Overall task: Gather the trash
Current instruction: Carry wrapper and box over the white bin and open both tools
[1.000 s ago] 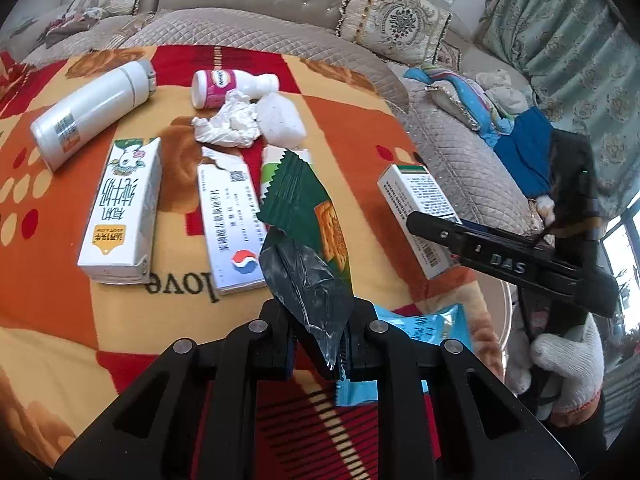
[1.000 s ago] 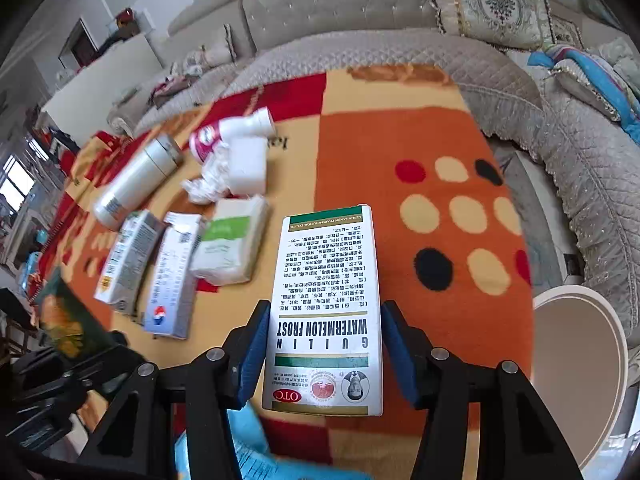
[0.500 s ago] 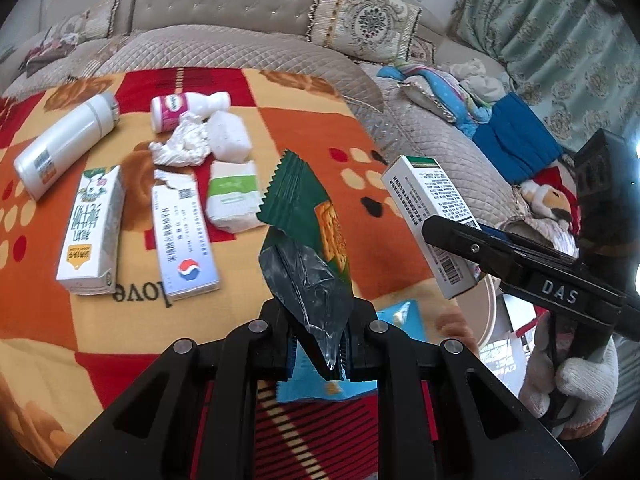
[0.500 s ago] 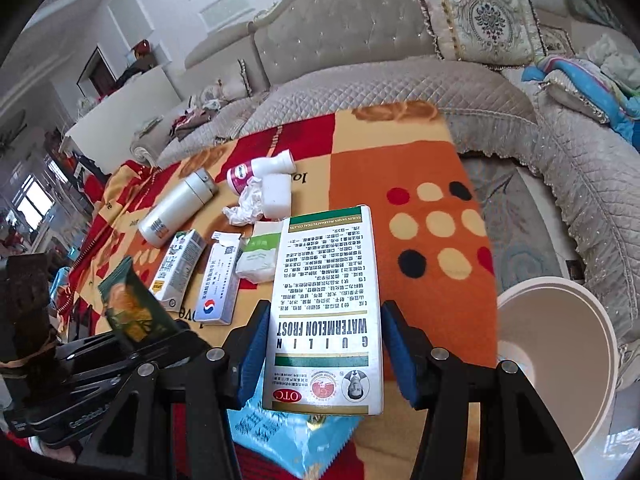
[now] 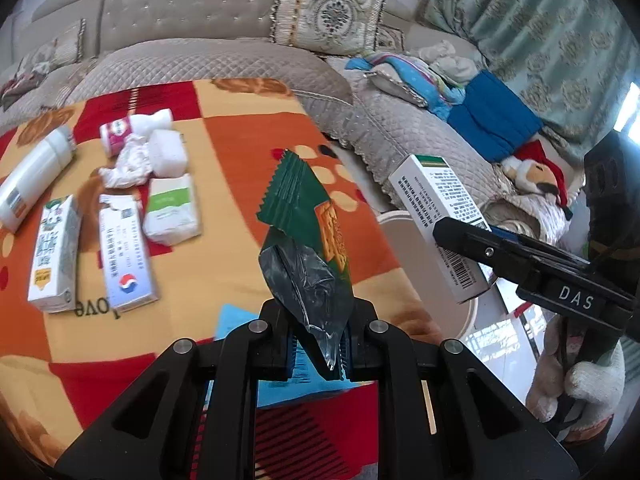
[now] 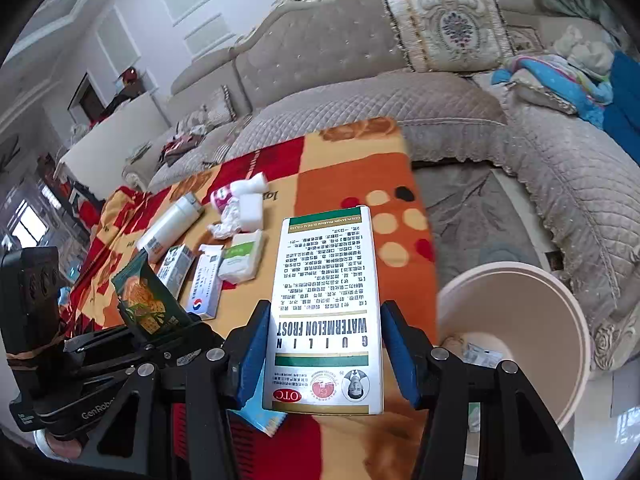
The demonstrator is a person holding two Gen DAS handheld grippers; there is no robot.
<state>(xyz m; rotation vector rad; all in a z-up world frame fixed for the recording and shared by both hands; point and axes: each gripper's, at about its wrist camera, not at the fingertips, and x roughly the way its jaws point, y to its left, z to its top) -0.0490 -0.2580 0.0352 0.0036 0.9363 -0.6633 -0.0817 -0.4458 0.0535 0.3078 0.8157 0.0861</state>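
My left gripper (image 5: 320, 344) is shut on the torn end of a green snack wrapper (image 5: 308, 216), which sticks up above the blanket's right edge. My right gripper (image 6: 324, 344) is shut on a white medicine box (image 6: 324, 308), its blue pads pressing both long sides. The left wrist view shows that box (image 5: 440, 208) in the air to the right, over a pale round bin (image 5: 394, 224). In the right wrist view the bin (image 6: 540, 320) stands on the floor at lower right with some scraps inside, and the left gripper (image 6: 160, 332) holds the wrapper (image 6: 146, 304) at left.
On the patterned blanket (image 5: 240, 128) lie a white bottle (image 5: 32, 176), a milk carton (image 5: 54, 256), a blue-white box (image 5: 124, 256), a tissue pack (image 5: 172, 212), crumpled tissue (image 5: 128, 160), a pink-label bottle (image 5: 120, 132) and a blue wrapper (image 5: 240, 332). A grey sofa (image 6: 440, 100) wraps around behind.
Both grippers have lifted and drifted right, away from the items on the blanket, each keeping its load. The bin has come further into view under the box.
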